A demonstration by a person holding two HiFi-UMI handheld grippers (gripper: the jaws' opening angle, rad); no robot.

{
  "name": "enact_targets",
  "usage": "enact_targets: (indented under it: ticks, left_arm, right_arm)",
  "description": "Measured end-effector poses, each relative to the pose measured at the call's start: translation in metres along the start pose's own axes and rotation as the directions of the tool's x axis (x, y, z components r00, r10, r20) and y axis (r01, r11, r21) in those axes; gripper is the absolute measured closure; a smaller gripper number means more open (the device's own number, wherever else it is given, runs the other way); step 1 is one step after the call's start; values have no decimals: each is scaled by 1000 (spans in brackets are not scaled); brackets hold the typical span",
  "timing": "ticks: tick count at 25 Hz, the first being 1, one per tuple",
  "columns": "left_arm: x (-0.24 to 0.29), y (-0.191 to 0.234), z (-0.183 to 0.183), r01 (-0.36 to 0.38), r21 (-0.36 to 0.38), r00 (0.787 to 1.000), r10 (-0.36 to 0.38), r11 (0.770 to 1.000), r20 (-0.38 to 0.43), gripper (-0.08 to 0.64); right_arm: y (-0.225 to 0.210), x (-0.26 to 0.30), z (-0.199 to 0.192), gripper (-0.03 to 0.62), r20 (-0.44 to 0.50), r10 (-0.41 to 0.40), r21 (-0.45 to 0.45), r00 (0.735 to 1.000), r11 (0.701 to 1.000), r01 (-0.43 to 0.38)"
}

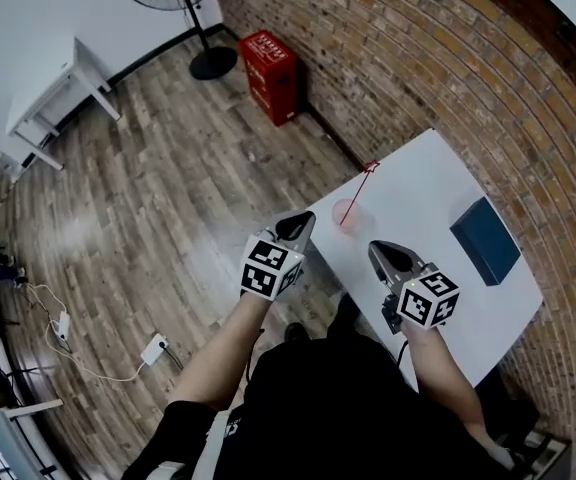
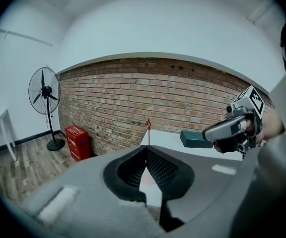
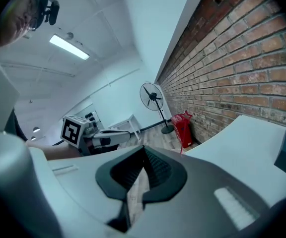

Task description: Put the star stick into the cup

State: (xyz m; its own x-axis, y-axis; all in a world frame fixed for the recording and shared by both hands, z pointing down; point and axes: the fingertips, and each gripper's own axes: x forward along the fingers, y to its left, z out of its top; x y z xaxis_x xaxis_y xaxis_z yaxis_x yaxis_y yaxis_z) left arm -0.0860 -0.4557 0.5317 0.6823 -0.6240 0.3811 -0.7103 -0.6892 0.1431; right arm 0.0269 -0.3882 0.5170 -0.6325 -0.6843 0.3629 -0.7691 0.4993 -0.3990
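A clear pinkish cup (image 1: 349, 213) stands near the left edge of the white table (image 1: 418, 183). The red star stick (image 1: 360, 190) leans in it, star end up and pointing to the far side. In the left gripper view the star stick (image 2: 148, 128) rises just past the jaw tips; in the right gripper view the star stick (image 3: 183, 128) shows in front of the brick wall. My left gripper (image 1: 306, 218) hangs just left of the cup, shut and holding nothing. My right gripper (image 1: 376, 250) is over the table, near side of the cup, shut and holding nothing.
A dark blue box (image 1: 485, 240) lies on the table's right side. A brick wall runs behind the table. On the wooden floor stand a red crate (image 1: 273, 75), a pedestal fan (image 1: 183, 8) and a white desk (image 1: 48, 88); a power strip (image 1: 155, 348) lies at the left.
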Motion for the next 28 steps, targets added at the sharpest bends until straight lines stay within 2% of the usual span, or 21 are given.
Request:
enact_targets:
  ticks: [2,5,9,14,20,24,28]
  left_arm:
    - [-17,3,1,-4,43,1000,3,999,8,554]
    - [-43,5,10,-9,56,999,7,998,47,554]
    - [-74,11,23,-35,37,992,30,999,123,554]
    - [-103,15,31,-55,-13,986,57,998,158,555]
    - [-128,25,37,-128,-49,978,134,991,160,555]
    - [-138,33,43,-176,-92,971,188,980,151,555]
    - [-137,24,54,-193,-114,965,209,975,156,555]
  right_arm:
    - [13,0,-3,592,0,4,-8,1000,1000,-4]
    - [30,-3,-7,592,8,-2,-17,1000,1000,2]
    - [52,-8,-12,592,21,2,-43,1000,999,-1]
    - [72,-13,-16,592,40,19,-74,999,997,-16]
    - [75,-18,5,592,77,54,-119,996,992,-44]
    - [82,-31,38,592,135,86,-161,987,985,-64]
    - [82,-61,68,594,200,125,-224,972,971,-79]
